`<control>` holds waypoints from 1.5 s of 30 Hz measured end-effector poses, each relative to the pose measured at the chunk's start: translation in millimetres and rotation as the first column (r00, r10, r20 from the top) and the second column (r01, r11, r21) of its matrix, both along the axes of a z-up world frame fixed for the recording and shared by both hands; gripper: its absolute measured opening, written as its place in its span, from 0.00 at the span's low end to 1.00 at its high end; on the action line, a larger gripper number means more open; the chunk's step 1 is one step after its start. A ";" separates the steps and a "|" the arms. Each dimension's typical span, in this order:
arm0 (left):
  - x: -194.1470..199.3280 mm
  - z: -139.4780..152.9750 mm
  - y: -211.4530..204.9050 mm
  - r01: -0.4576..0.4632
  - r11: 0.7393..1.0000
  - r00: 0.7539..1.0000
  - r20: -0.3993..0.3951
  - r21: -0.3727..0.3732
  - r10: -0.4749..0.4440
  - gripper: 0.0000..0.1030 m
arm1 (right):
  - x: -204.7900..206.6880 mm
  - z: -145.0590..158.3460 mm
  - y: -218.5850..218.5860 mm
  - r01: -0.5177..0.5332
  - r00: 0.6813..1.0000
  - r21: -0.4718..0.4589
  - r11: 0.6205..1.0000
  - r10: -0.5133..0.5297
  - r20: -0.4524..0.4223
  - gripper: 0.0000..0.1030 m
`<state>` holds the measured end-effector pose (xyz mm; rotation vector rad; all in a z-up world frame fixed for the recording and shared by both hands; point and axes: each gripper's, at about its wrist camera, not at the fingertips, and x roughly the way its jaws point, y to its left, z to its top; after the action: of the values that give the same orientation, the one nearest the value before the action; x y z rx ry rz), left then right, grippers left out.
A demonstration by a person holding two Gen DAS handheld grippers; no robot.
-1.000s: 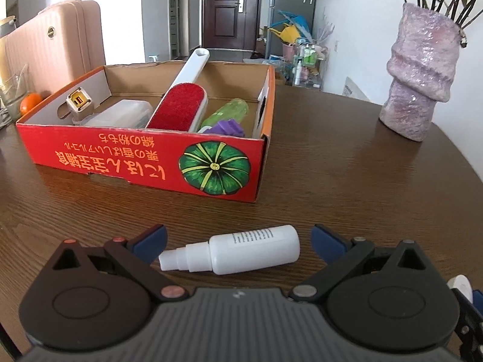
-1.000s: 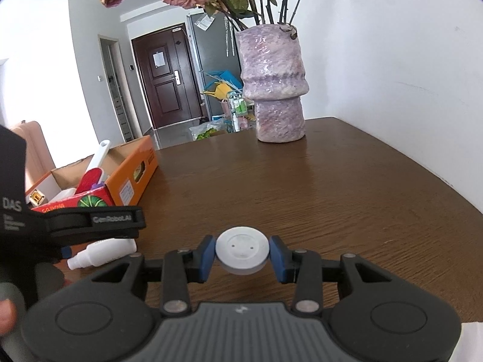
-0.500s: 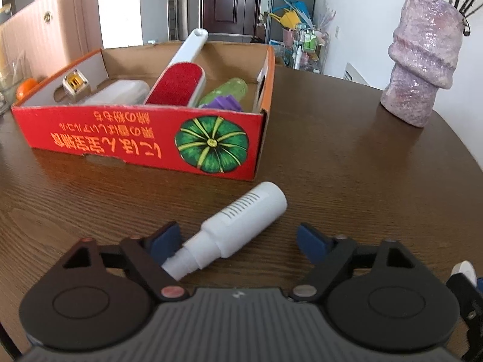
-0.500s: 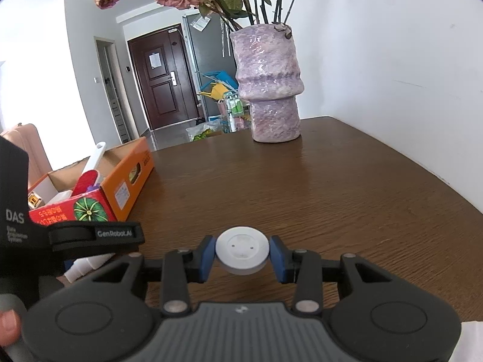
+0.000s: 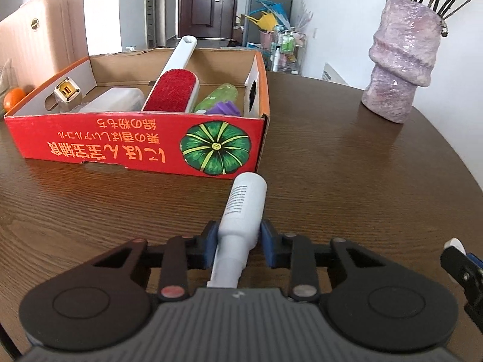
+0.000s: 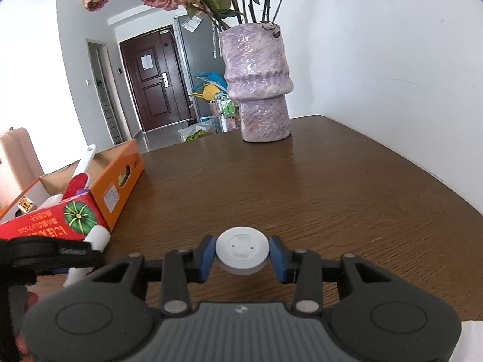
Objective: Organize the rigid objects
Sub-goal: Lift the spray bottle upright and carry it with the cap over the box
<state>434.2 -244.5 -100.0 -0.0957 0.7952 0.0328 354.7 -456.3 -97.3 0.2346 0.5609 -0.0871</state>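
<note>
While its jaws have just been closing, the left gripper (image 5: 238,242) now clamps the white spray bottle (image 5: 243,211) just before the red box (image 5: 135,141) on the worktop (image 5: 347,181). Right gripper (image 6: 242,255) grips a white round disc (image 6: 242,250) above the worktop.

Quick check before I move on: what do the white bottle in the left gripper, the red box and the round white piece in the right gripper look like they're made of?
White bottle: smooth matte plastic, by its even sheen and printed text.
Red box: printed cardboard; brown inner walls and cut edges show.
Round white piece: probably hard plastic, smooth and matte with moulded marks.
</note>
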 end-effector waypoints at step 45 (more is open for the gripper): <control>-77.5 89.4 199.4 0.031 0.990 0.972 0.235 -0.140 0.003 0.27 | -23.8 58.6 191.7 -0.195 0.964 -0.092 0.976 0.208 0.163 0.37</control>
<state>356.7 -45.0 -10.7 -0.2252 0.5609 -0.0484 330.9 -264.5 -38.7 0.1093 0.4063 0.1094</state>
